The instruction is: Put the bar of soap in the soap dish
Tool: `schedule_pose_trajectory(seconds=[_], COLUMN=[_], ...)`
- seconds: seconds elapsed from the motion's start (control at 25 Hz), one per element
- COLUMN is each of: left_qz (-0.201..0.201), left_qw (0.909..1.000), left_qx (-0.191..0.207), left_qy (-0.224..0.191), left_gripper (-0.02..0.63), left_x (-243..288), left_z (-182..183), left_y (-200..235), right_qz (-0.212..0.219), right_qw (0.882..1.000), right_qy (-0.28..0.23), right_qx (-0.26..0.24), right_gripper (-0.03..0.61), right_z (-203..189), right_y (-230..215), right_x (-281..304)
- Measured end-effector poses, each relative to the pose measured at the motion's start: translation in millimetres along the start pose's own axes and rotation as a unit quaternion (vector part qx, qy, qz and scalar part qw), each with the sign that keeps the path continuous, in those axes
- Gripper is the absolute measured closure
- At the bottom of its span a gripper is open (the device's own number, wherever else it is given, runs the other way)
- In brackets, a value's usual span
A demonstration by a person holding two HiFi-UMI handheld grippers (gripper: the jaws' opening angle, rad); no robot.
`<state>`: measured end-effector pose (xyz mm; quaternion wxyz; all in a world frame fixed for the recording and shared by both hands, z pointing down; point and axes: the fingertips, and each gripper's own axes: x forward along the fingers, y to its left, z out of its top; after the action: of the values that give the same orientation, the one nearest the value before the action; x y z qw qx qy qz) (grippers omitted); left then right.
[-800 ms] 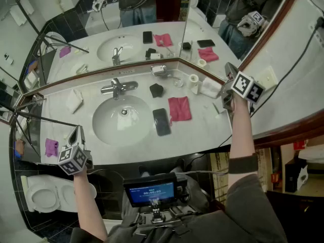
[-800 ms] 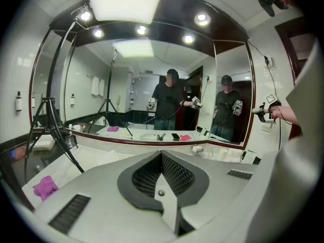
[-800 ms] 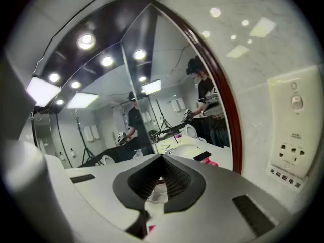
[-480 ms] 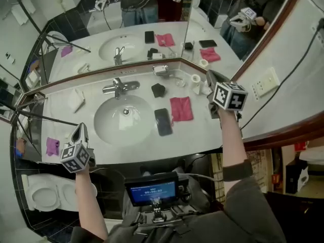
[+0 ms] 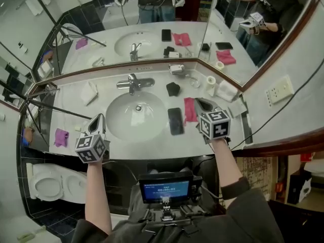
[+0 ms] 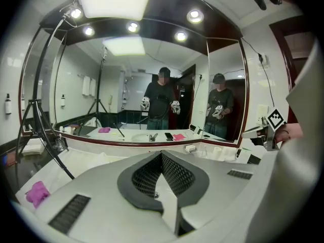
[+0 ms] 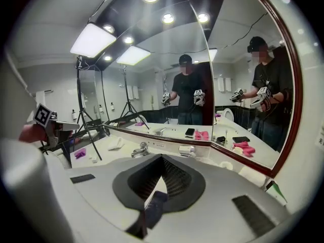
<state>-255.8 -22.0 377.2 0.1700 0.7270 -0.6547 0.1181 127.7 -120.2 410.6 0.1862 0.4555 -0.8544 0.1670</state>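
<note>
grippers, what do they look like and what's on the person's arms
The left gripper and the right gripper each have a light grey plastic shell that narrows to a point, with black meshed pads set in a dark grey rim. Each carries a white cube with black square markers. The forearms are uncovered; a dark band sits near the right elbow, with a dark grey sleeve above it.

From the basin (image 5: 124, 125), counter lies open toward nine o'clock as far as the white cloth (image 5: 90, 92) at ten, while the faucet (image 5: 134, 82) blocks twelve, a dark lump (image 5: 172, 89), perhaps a dish, sits at one, and the phone (image 5: 175, 121) and pink cloth (image 5: 189, 110) crowd three.
</note>
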Motion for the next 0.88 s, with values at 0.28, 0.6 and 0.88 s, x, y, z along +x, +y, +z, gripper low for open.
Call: schedule_pose_trajectory(seconds=[0.28,0.6,0.88], left_qz=[-0.010,-0.018,-0.027], left_qw=[0.9999,0.9998,0.9995], left_qx=[0.005,0.007,0.010], left_qy=[0.007,0.010,0.016], left_gripper=[0.612,0.612,0.612], left_x=[8,21,38], left_z=[-2,-1,1], left_y=[-8,-14,-21], right_qz=[0.012,0.012,0.016], right_qw=[1.000,1.000,0.999], right_qy=[0.014,0.020,0.030], right_qx=[0.011,0.012,0.008], right_gripper=[0.563,0.563,0.563], right_z=[-15,-18,-21], right_y=[7,6,5], right_x=[6,12,23])
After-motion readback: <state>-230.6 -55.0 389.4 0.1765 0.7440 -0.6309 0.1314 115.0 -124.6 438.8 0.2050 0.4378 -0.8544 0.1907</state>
